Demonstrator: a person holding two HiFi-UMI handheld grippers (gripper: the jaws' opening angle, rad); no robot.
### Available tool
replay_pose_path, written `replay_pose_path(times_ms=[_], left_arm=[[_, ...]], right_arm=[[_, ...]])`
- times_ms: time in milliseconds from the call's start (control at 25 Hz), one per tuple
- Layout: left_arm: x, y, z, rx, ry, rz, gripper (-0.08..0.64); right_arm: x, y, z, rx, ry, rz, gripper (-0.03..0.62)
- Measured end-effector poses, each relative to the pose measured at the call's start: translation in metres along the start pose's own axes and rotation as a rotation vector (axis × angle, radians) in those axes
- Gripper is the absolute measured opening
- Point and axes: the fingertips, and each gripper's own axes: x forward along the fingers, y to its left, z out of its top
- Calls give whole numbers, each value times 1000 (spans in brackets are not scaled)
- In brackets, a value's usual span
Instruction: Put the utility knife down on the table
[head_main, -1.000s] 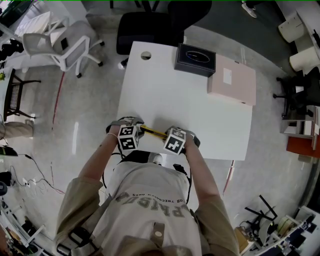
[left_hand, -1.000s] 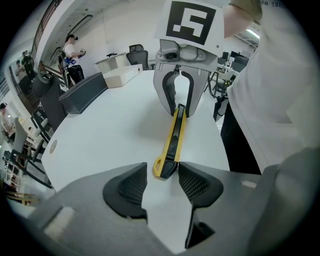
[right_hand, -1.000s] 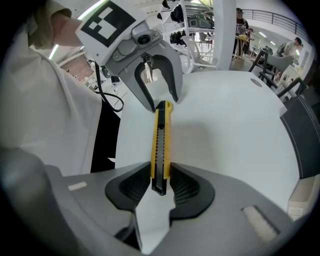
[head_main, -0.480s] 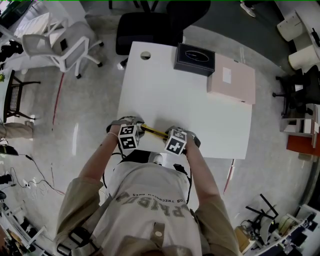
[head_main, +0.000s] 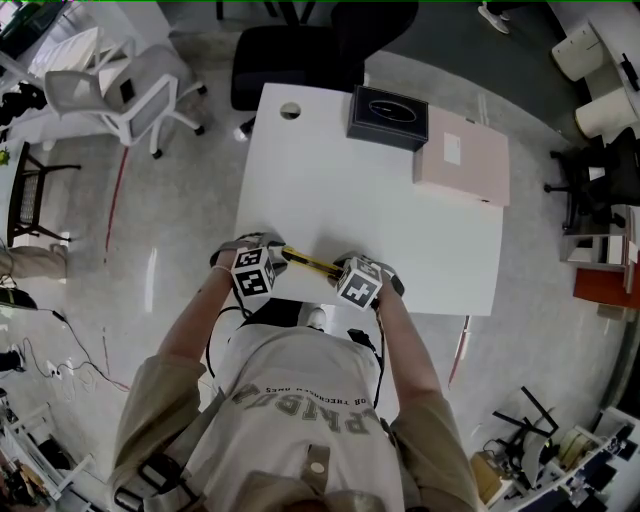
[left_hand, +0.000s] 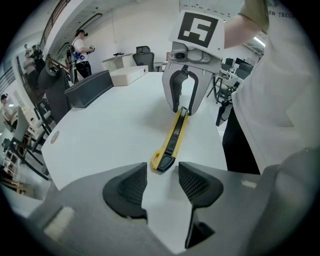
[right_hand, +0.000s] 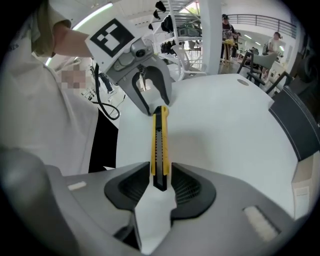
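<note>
The utility knife (head_main: 308, 263) lies flat on the white table (head_main: 400, 210), close to the edge nearest me. It runs roughly from 9 o'clock to 3 o'clock between my two tools.

My left gripper (left_hand: 162, 176) sits at the 9 o'clock end with its jaws well apart and nothing between the pads. That end of the knife lies just beyond their tips, not touching them. My right gripper (right_hand: 161, 182) is at the 3 o'clock end, and its jaws have just been opening. The knife's dark end stands between the pads with a thin slit of table showing on each side, so I judge the grip is off and the table bears the knife.

The putting-down looks all but done; what remains is to get clear without disturbing the knife. The gaps on the right are thin and a ribbed pad could catch the body, so I would spread those jaws a little wider first. Then I would draw the gripper straight up and back along its own line, not sideways toward 6 o'clock, because the table edge is near and a nudge could send the knife over. The left gripper should likewise rise rather than sweep across the knife. I cannot tell whether the blade is extended, so I would treat both ends as sharp.
</note>
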Motion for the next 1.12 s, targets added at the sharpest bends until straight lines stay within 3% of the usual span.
replay_pose_path(times_ms=[160, 320, 480, 680, 800, 960, 1120], left_arm=[[-8, 1, 2, -63, -44, 19, 209], [-28, 10, 23, -276, -232, 64, 209], [-66, 35, 44, -448, -421, 257, 172], [-132, 55, 63, -618, -679, 514, 167], [-160, 54, 66, -650, -730, 602, 165], [-192, 44, 63, -634, -746, 757, 130], [-233, 28, 63, -628, -835, 926, 22]], right_arm=[[-18, -8, 7, 82, -99, -41, 135], [-50, -26, 24, 251, -345, -120, 135], [-101, -49, 38, 361, -606, -309, 129], [-163, -57, 41, 464, -845, -520, 86], [-190, -52, 40, 468, -913, -620, 74], [-221, -40, 42, 425, -960, -758, 61], [-250, -25, 45, 380, -1001, -879, 37]])
